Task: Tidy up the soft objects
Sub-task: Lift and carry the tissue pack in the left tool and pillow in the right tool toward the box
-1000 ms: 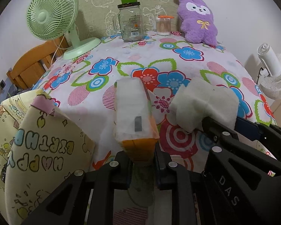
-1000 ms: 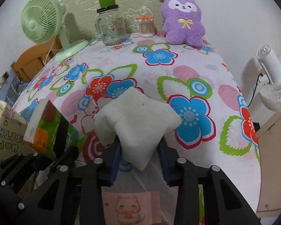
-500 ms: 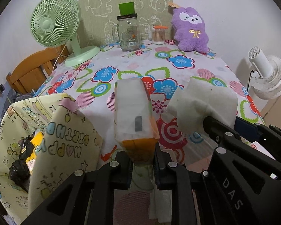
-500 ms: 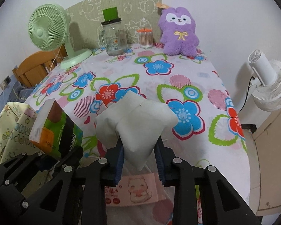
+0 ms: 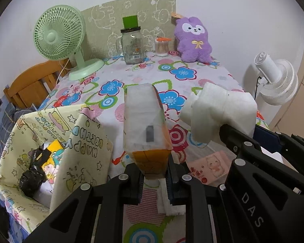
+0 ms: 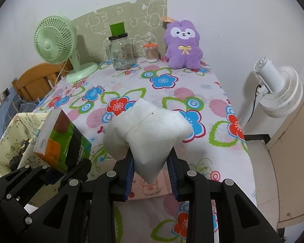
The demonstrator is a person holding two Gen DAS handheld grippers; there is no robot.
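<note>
My left gripper (image 5: 153, 175) is shut on an orange and green tissue pack (image 5: 145, 121), held up above the table's front edge; the same tissue pack (image 6: 60, 139) shows at the left of the right wrist view. My right gripper (image 6: 151, 173) is shut on a white soft tissue wad (image 6: 148, 133), lifted above the flowered tablecloth (image 6: 192, 93). That white wad (image 5: 218, 111) appears at the right in the left wrist view. A purple plush toy (image 6: 183, 44) sits upright at the table's back.
A yellow birthday-print fabric bin (image 5: 83, 147) stands at the left, holding a black bundle (image 5: 33, 174). A pink tissue pack (image 5: 210, 166) lies near the front edge. A green fan (image 5: 60, 38), glass jar (image 5: 131, 46) and cotton-swab tub (image 5: 162, 46) line the back. A white fan (image 6: 277, 89) stands right.
Both grippers rose and drew back from the table with their loads still gripped. The bin's inside and the pink pack came into view below.
</note>
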